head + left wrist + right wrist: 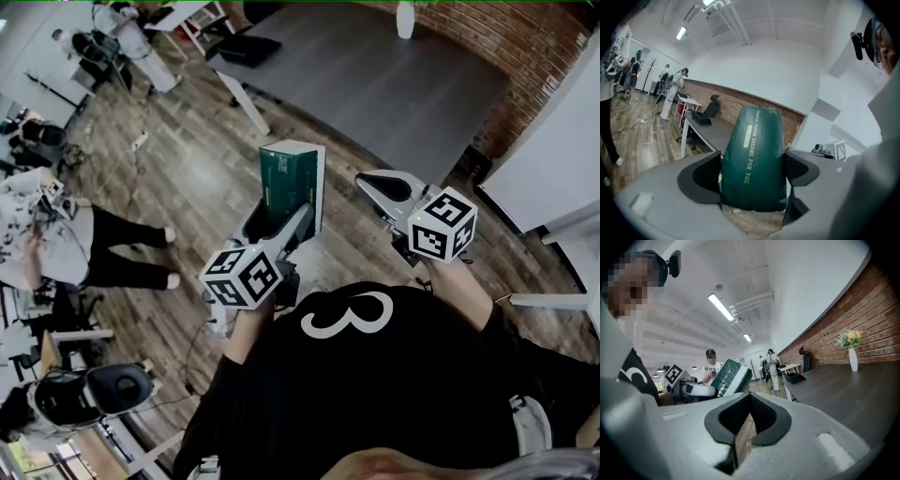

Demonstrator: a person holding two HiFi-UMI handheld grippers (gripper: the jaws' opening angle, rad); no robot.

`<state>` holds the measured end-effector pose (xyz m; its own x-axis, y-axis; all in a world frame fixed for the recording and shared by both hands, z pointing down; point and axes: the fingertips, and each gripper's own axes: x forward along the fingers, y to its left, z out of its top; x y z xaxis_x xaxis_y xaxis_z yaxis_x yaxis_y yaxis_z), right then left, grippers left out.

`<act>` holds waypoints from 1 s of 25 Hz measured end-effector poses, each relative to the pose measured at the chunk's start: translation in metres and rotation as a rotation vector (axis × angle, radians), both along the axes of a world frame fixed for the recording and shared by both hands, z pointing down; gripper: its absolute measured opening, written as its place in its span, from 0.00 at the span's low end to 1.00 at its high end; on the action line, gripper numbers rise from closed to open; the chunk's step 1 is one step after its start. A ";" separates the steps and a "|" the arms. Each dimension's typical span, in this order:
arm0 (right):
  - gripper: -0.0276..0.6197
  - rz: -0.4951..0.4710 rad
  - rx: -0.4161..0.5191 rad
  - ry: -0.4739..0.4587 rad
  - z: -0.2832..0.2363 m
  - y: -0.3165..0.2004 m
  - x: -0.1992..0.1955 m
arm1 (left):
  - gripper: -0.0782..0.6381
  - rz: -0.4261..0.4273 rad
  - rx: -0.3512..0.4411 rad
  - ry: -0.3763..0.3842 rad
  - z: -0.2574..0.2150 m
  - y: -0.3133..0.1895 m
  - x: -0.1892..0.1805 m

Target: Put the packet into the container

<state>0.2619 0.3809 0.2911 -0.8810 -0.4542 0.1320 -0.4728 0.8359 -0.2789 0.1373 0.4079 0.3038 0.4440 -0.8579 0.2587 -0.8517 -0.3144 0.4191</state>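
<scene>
A dark green packet (292,183) with a white side stands upright between the jaws of my left gripper (284,223), held in the air over the wooden floor. In the left gripper view the packet (757,150) fills the gap, and both pads of the left gripper (751,161) press on its sides with the jaws wide apart. My right gripper (389,187) hovers just right of the packet, apart from it. In its own view the right gripper (750,397) has its jaws together with nothing between them, and the packet (731,377) shows to its left.
A long grey table (375,75) lies ahead, with a white vase (405,19) at its far end and a black bag (246,49) at its left corner. A brick wall (525,47) runs behind it. A person (56,234) stands at the left on the wood floor.
</scene>
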 end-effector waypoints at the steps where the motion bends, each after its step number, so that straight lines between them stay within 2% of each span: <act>1: 0.04 0.001 -0.006 0.005 0.002 -0.001 0.001 | 0.71 0.002 -0.002 0.006 0.001 0.000 0.001; 9: 0.05 -0.013 -0.053 -0.026 0.009 -0.012 0.006 | 0.71 -0.005 -0.037 -0.002 0.014 -0.006 0.007; 13: 0.05 -0.027 -0.071 -0.029 0.016 -0.032 0.006 | 0.71 -0.008 -0.059 -0.004 0.022 -0.024 0.008; 20: 0.05 -0.021 -0.129 -0.027 0.036 -0.075 -0.010 | 0.71 -0.022 -0.099 0.013 0.037 -0.066 -0.014; 25: 0.05 -0.006 -0.154 -0.021 0.045 -0.118 -0.038 | 0.71 -0.001 -0.125 0.024 0.049 -0.110 -0.039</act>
<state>0.2237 0.2630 0.3362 -0.8869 -0.4249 0.1814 -0.4607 0.7850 -0.4140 0.0985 0.2983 0.3524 0.4503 -0.8203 0.3526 -0.8413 -0.2575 0.4753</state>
